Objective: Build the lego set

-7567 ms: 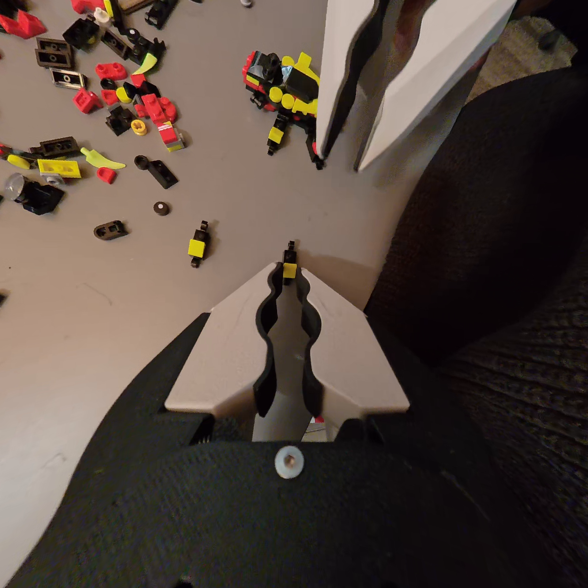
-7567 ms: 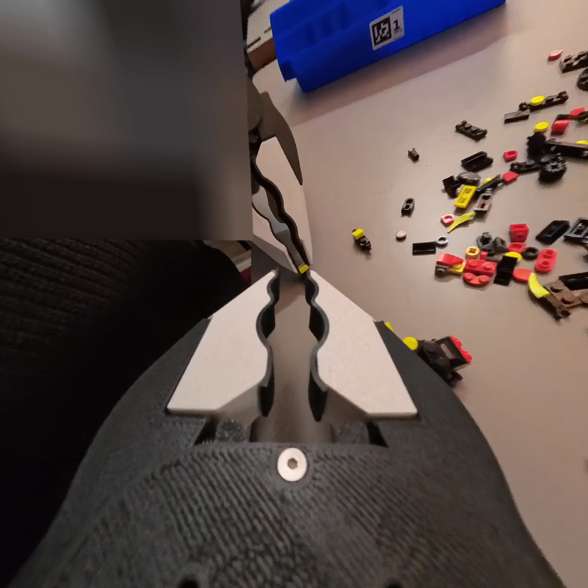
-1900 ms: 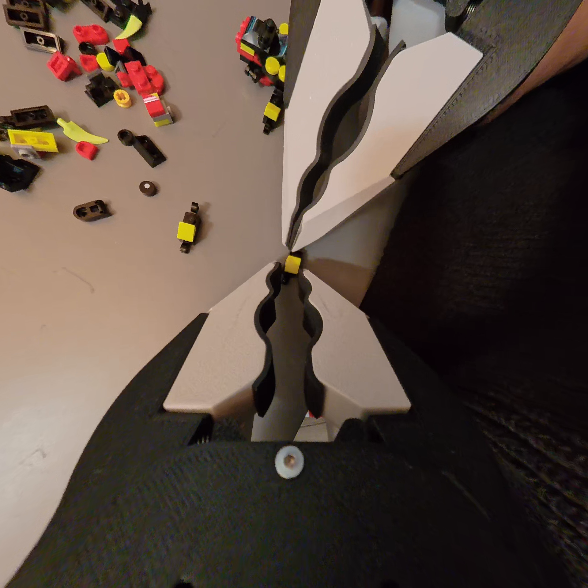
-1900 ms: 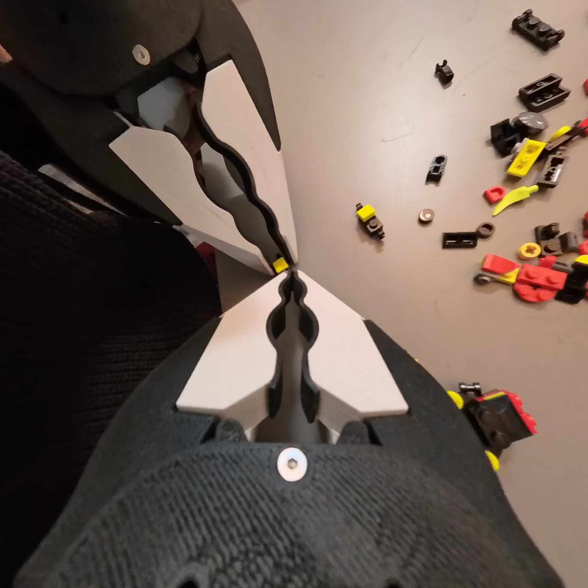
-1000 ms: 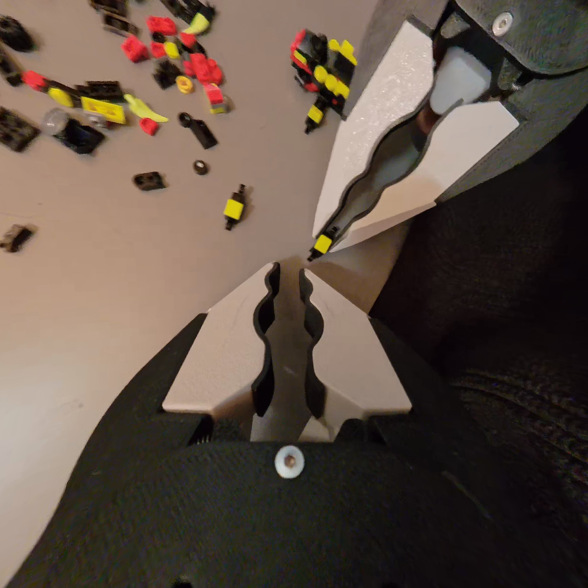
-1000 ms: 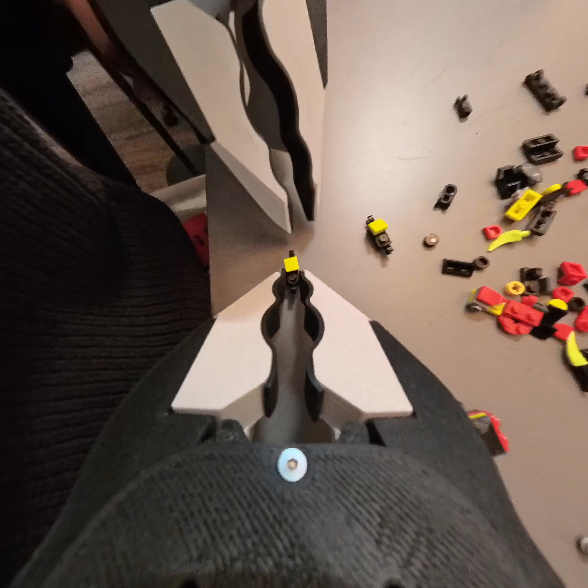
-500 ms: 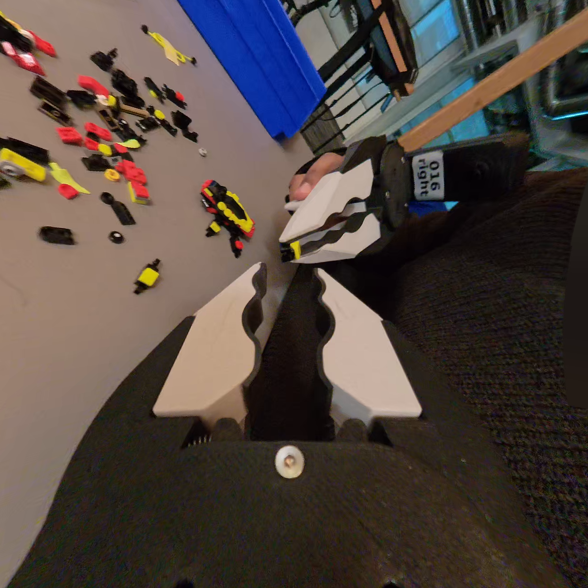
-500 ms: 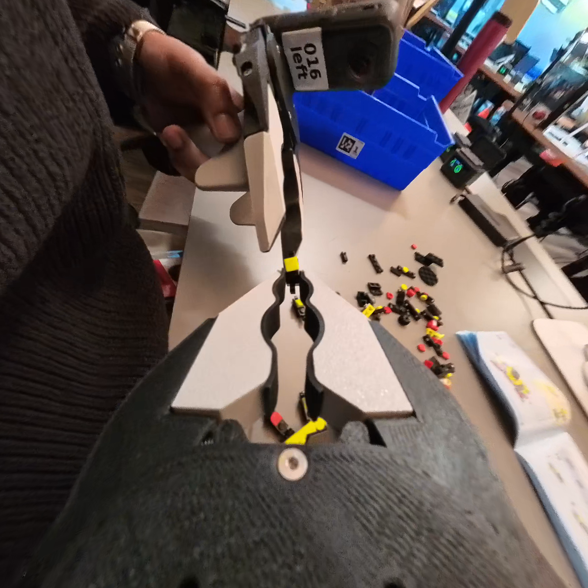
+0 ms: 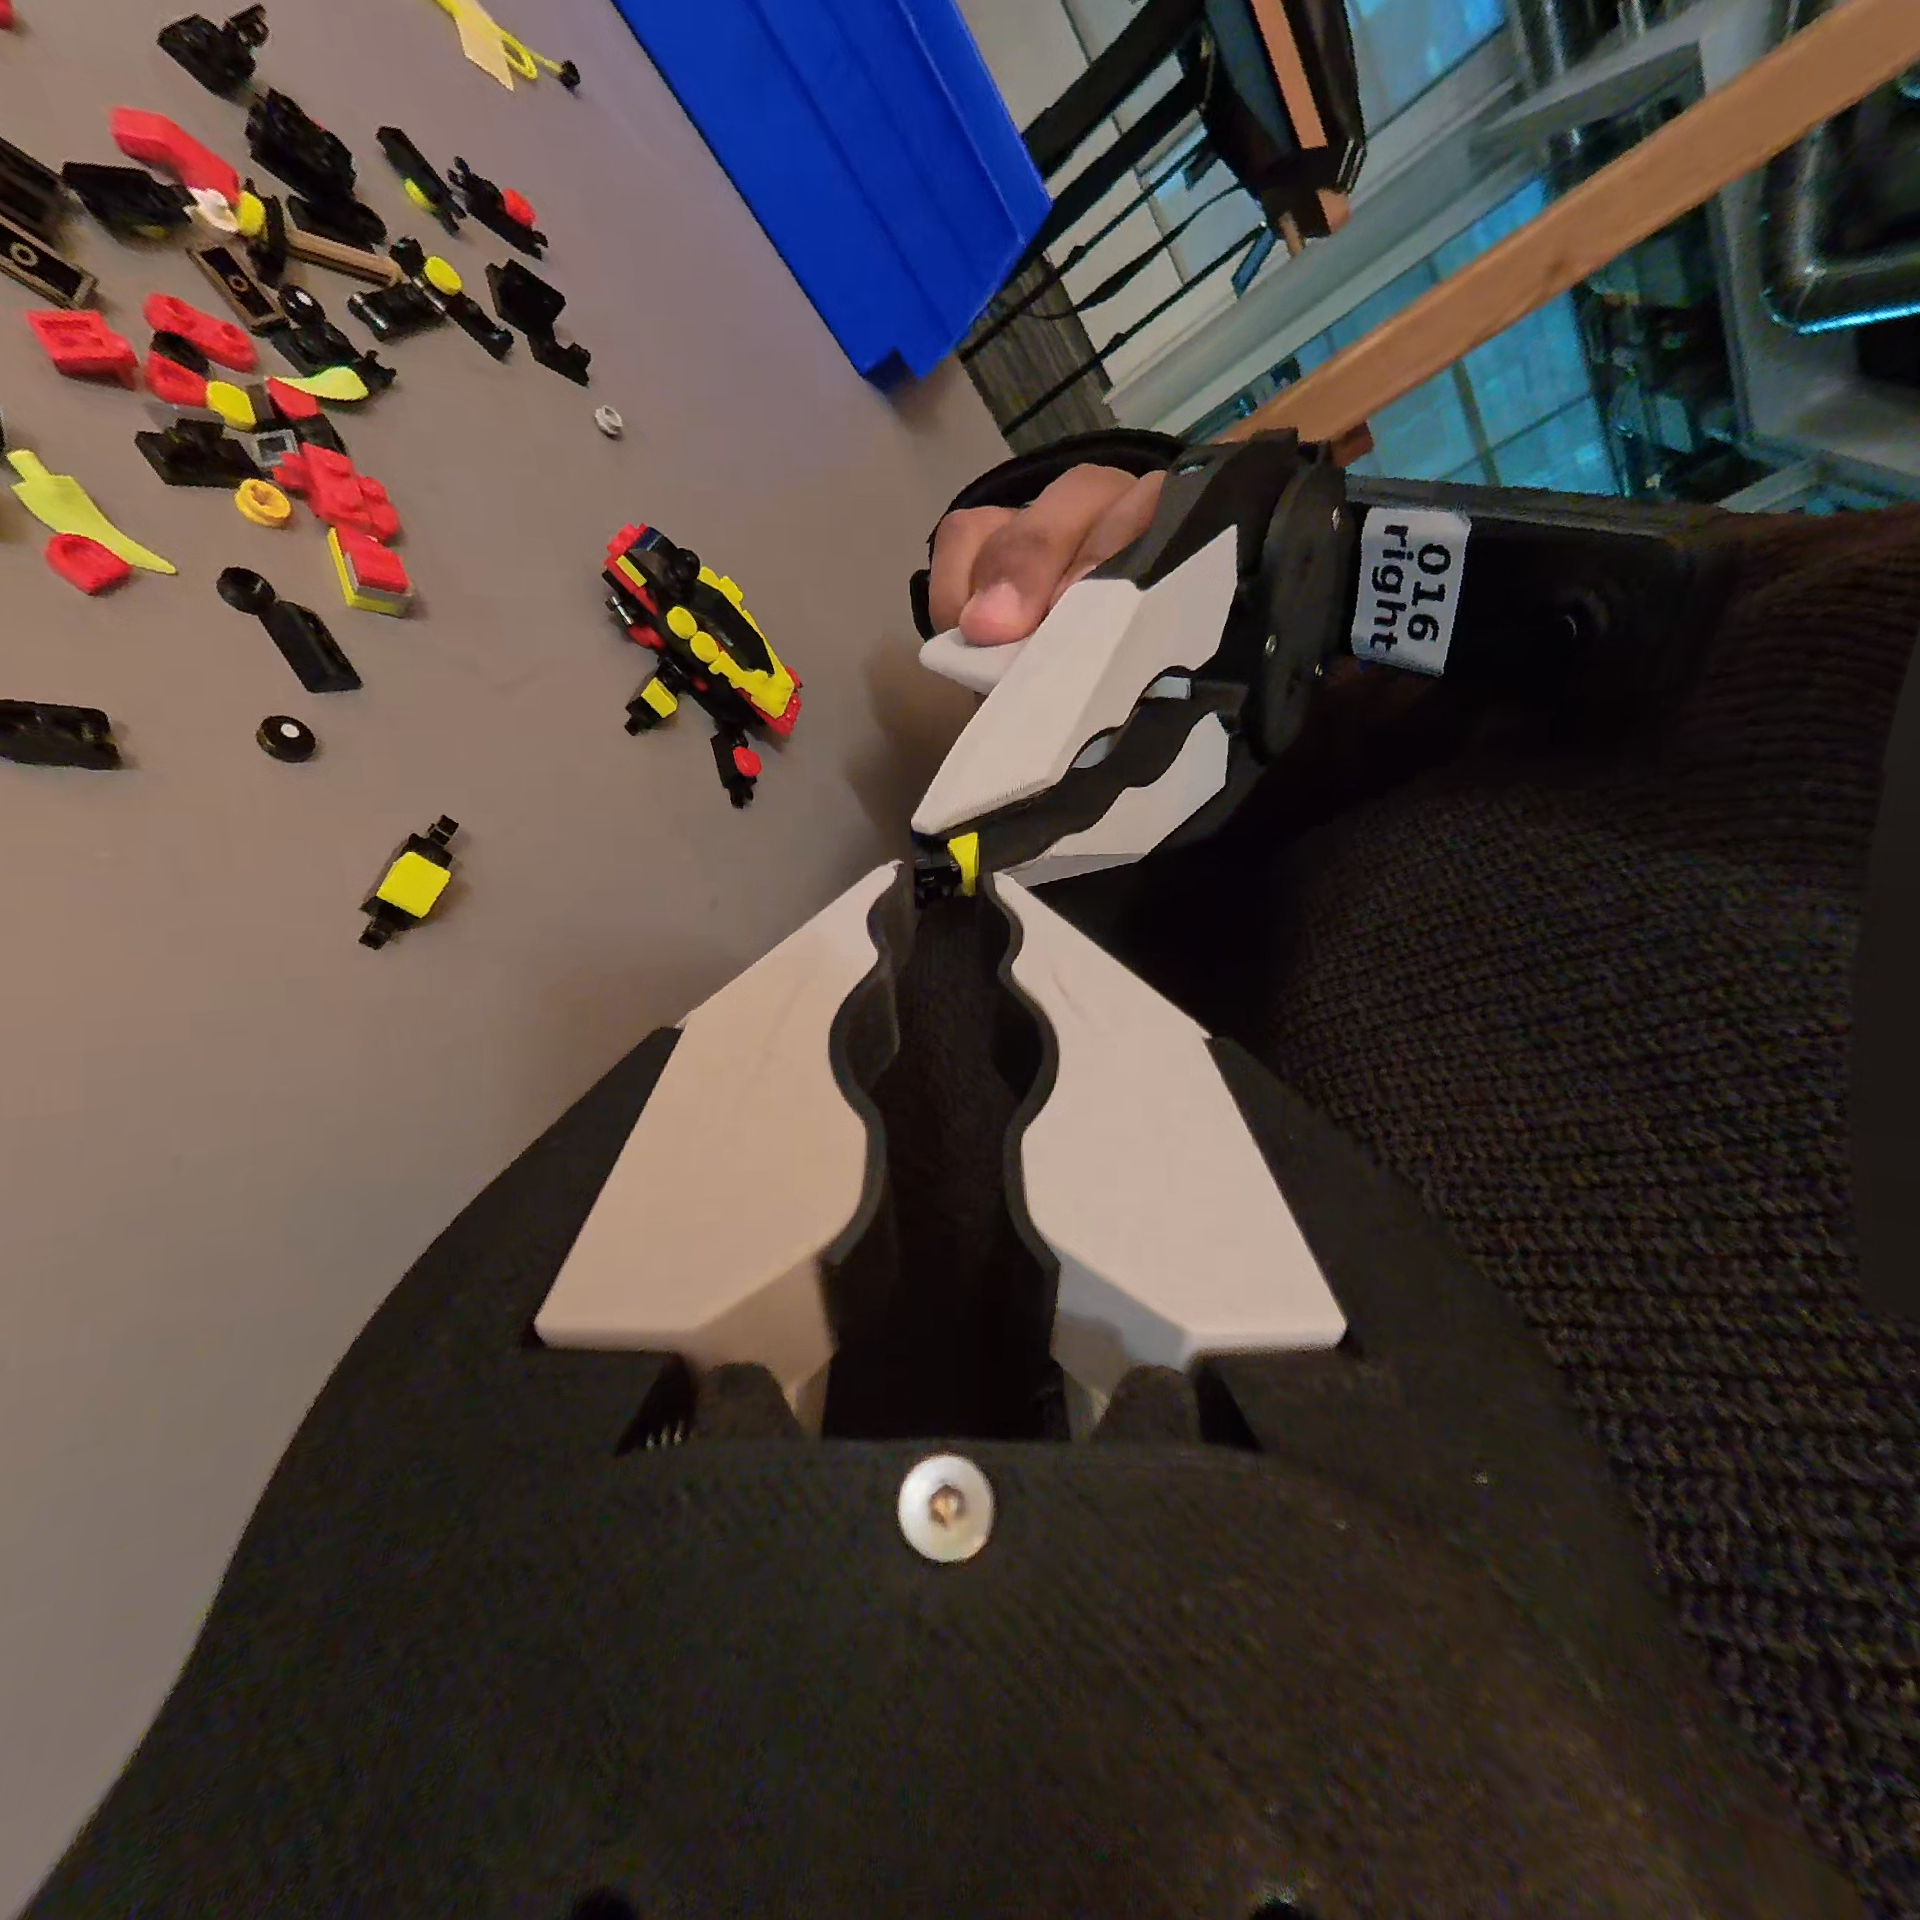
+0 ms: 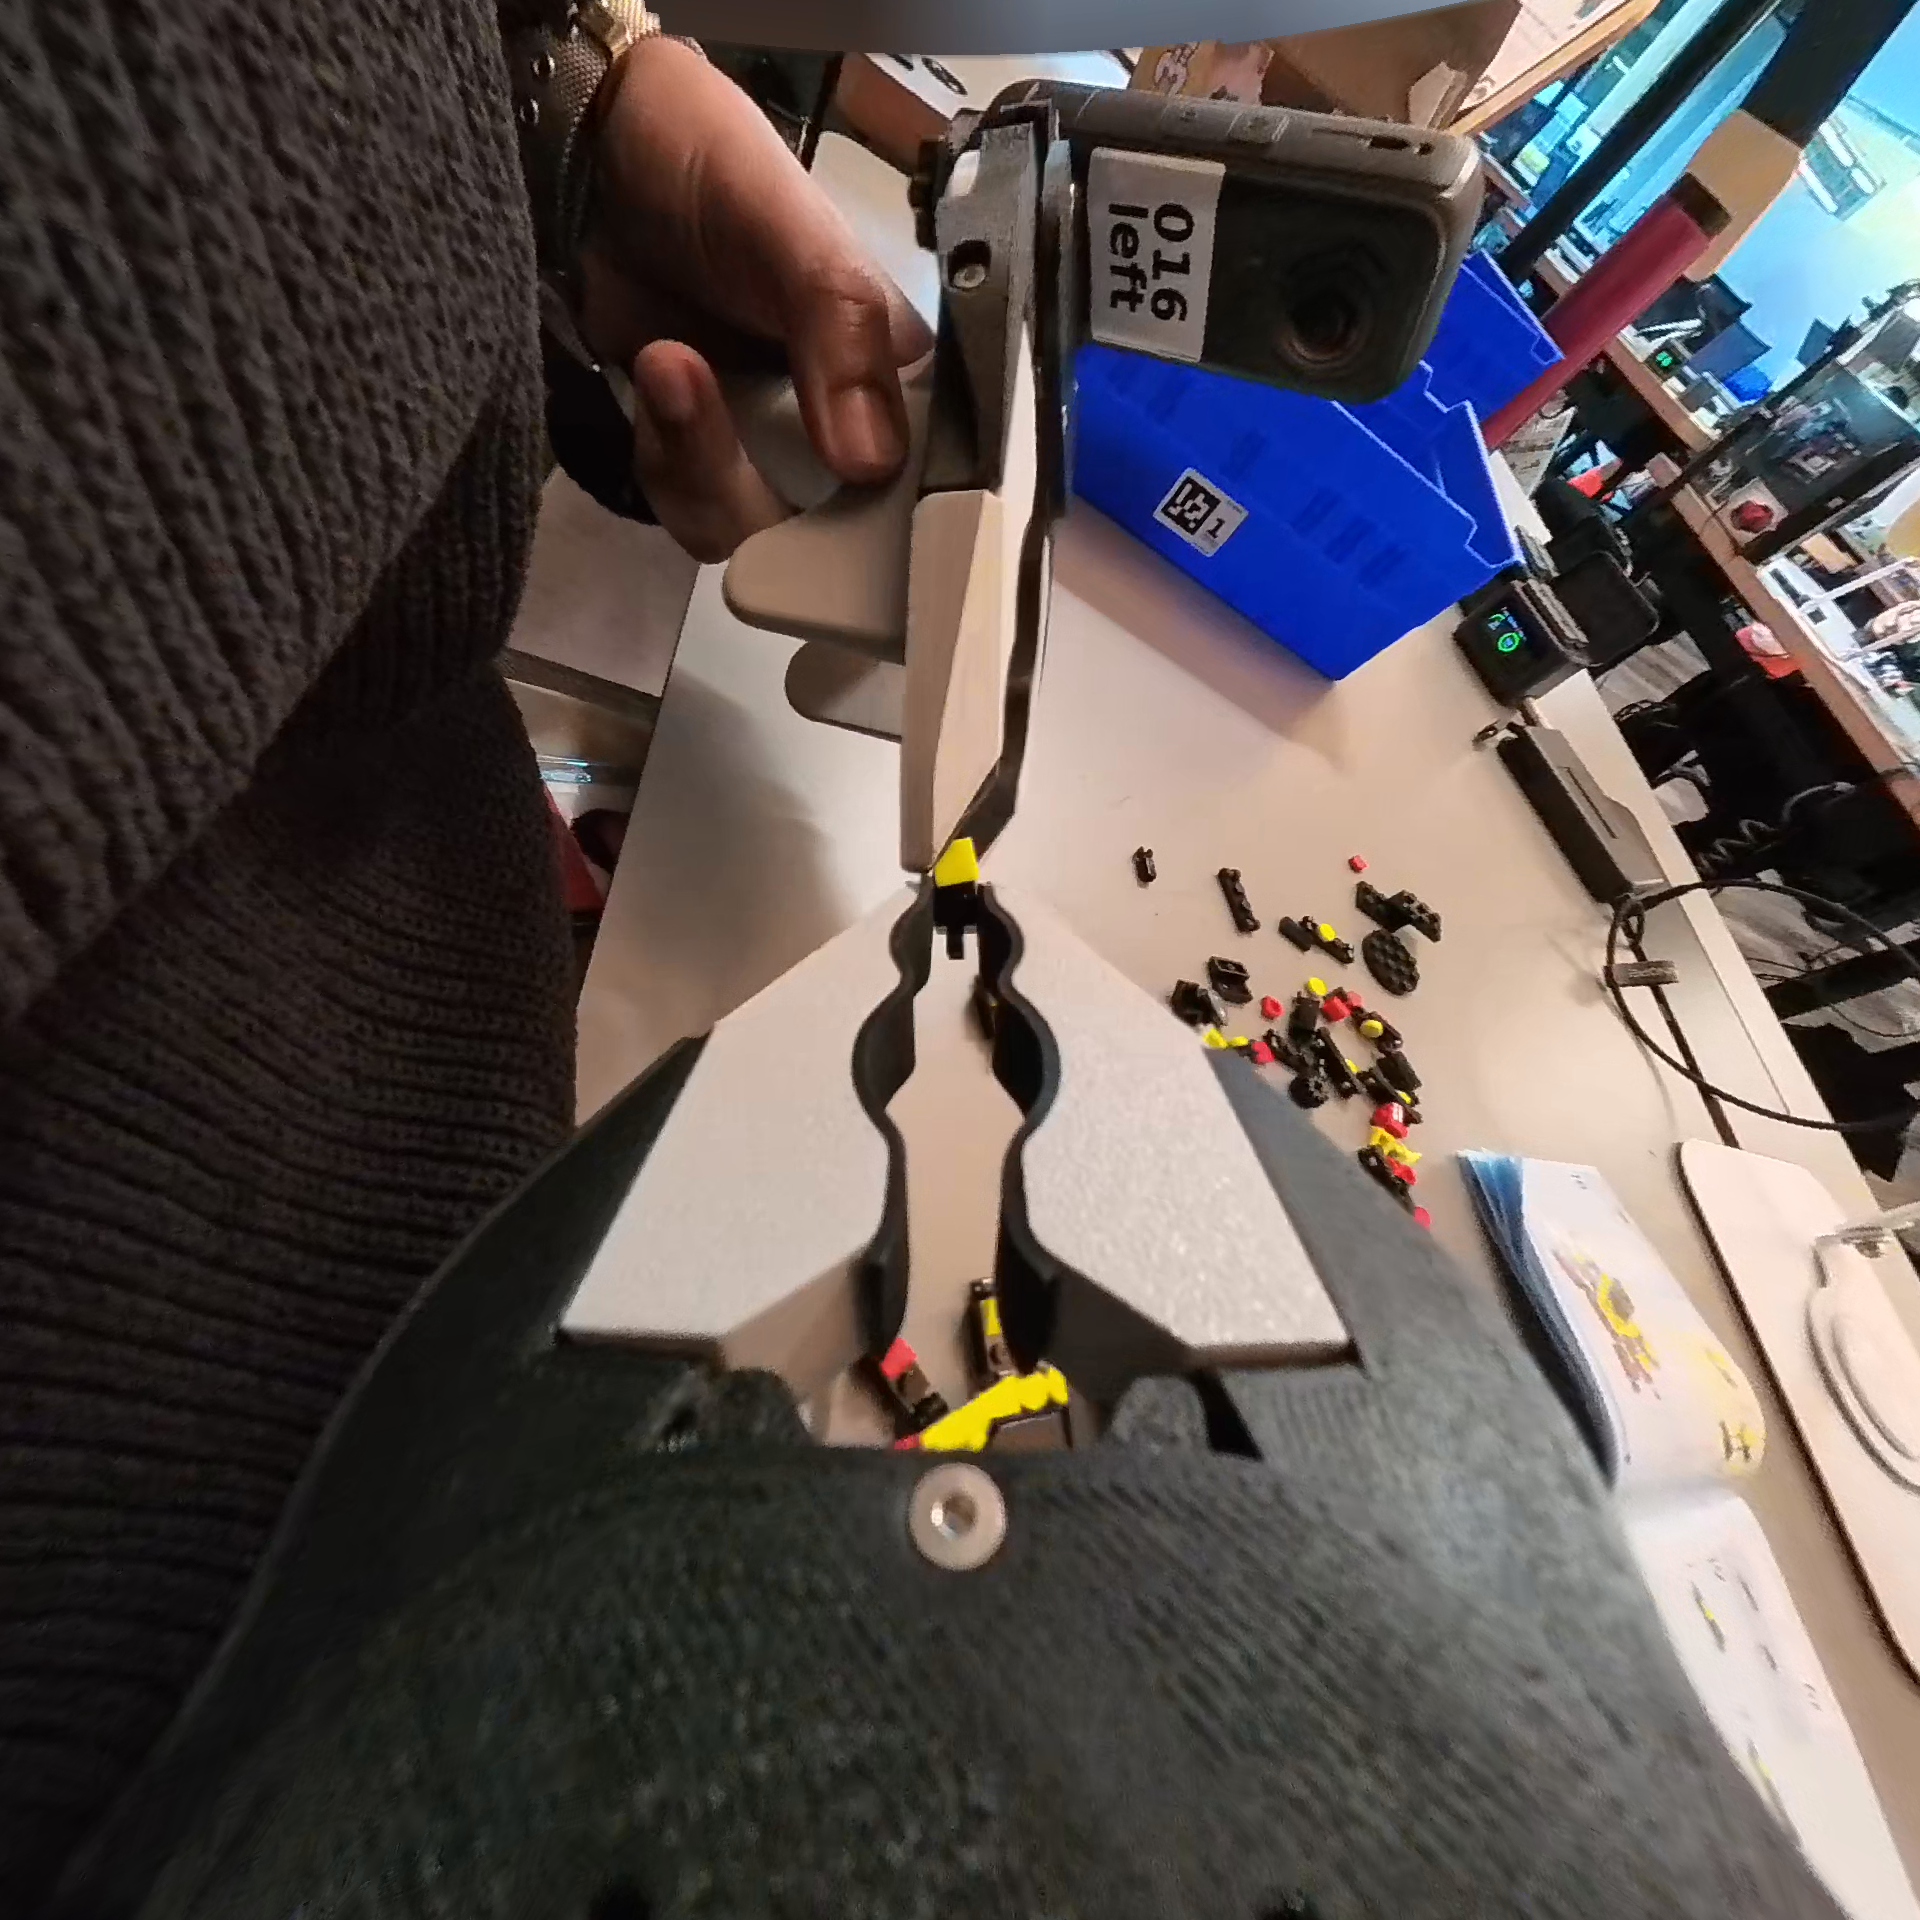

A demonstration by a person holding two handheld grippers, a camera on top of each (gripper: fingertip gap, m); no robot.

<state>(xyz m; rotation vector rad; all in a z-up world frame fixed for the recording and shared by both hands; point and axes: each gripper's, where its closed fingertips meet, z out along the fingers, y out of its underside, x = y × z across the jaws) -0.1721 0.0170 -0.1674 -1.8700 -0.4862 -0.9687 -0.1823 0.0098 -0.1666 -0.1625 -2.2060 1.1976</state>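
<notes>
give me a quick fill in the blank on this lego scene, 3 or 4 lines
1. The small piece pinched between the two gripper tips is black and ____.
2. The storage bin at the far side of the table is ____.
3. The part-built model lies on the ____.
4. The open instruction booklet shows in the ____ wrist view.

Missing words: yellow; blue; table; right

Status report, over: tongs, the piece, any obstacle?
Left tongs and right tongs both shut on one small yellow-black piece, held in the air. Partly built model on table. Nothing in the way.
</notes>
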